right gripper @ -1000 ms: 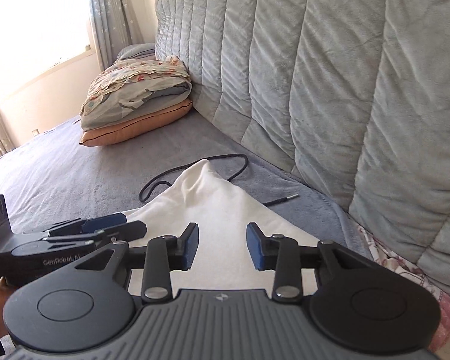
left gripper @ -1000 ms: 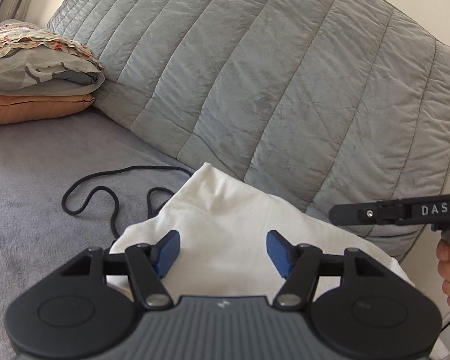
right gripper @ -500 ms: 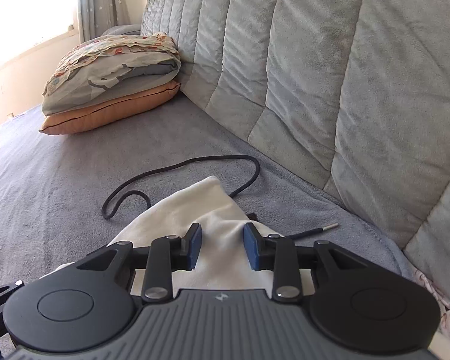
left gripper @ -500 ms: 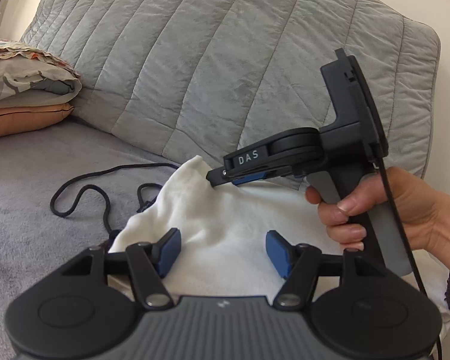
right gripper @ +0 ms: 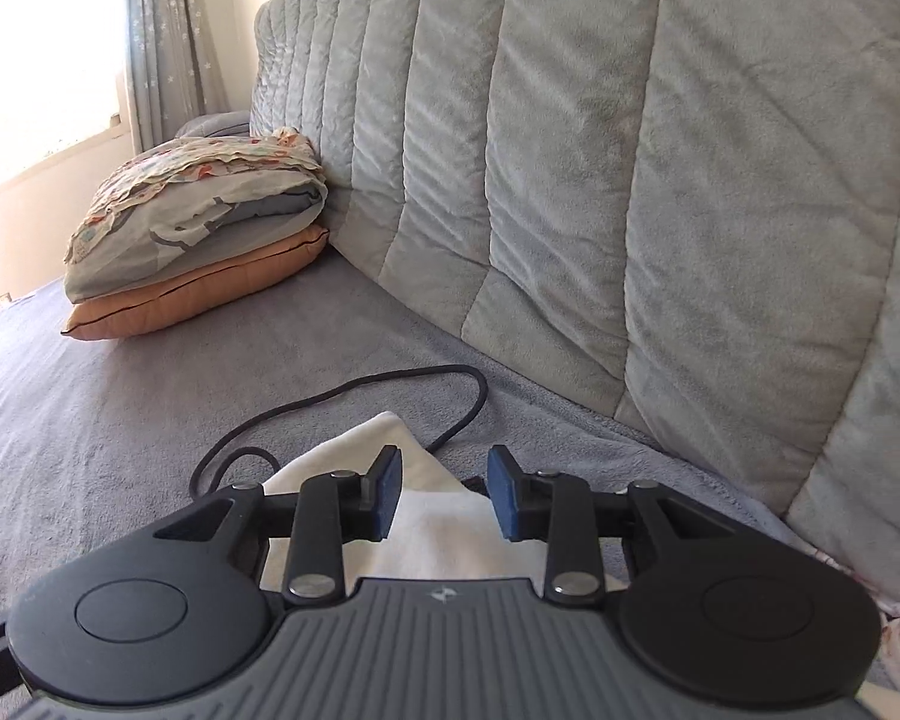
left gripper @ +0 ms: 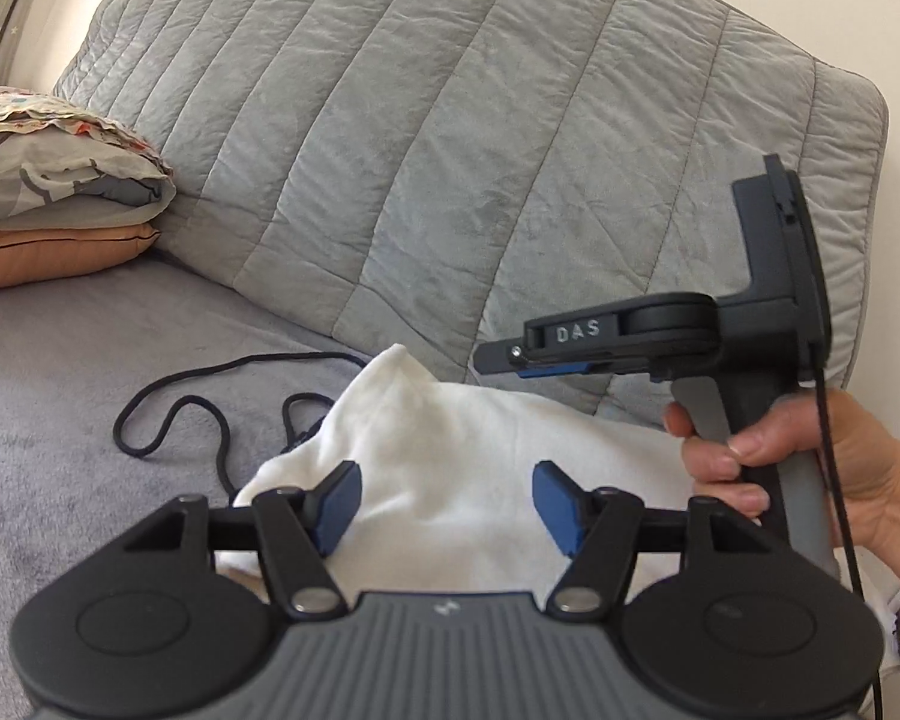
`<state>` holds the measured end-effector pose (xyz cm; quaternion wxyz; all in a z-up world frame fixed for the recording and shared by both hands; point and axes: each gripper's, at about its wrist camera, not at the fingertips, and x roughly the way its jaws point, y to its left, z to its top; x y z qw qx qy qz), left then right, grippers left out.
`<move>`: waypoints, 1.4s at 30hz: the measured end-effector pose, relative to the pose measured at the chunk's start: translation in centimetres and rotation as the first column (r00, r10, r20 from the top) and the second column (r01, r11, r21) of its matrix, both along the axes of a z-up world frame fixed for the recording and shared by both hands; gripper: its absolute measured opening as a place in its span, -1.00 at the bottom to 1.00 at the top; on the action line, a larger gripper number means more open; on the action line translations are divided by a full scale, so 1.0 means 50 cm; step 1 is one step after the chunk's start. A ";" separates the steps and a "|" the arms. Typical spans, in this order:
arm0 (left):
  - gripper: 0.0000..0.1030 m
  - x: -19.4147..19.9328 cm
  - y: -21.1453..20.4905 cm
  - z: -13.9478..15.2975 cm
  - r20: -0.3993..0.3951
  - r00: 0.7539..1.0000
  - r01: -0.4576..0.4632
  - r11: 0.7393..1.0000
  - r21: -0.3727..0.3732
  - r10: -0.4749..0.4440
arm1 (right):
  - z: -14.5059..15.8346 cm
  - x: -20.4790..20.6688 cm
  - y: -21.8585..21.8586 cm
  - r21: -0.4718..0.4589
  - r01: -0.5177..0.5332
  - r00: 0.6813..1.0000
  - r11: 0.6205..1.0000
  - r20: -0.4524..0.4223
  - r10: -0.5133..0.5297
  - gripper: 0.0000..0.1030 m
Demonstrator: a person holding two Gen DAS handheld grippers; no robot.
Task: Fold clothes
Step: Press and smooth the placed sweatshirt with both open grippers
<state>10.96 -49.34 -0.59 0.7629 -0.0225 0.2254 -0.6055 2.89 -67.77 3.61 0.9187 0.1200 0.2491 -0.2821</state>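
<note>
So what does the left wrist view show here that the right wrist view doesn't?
Only the left wrist view shows the right hand-held gripper from the side, the hand holding it above the white cloth, and the left hand-held gripper, open. Only the right wrist view shows the window, the curtain, and the right hand-held gripper's own open pads. Both show the white cloth, the black cord, the grey quilt and the stacked pillows.
</note>
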 end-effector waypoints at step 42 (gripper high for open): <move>0.41 -0.137 0.027 0.097 0.036 0.979 -0.205 0.940 0.272 0.203 | -0.002 -0.442 0.103 -0.039 -0.011 0.998 0.999 -0.061 0.009 -0.12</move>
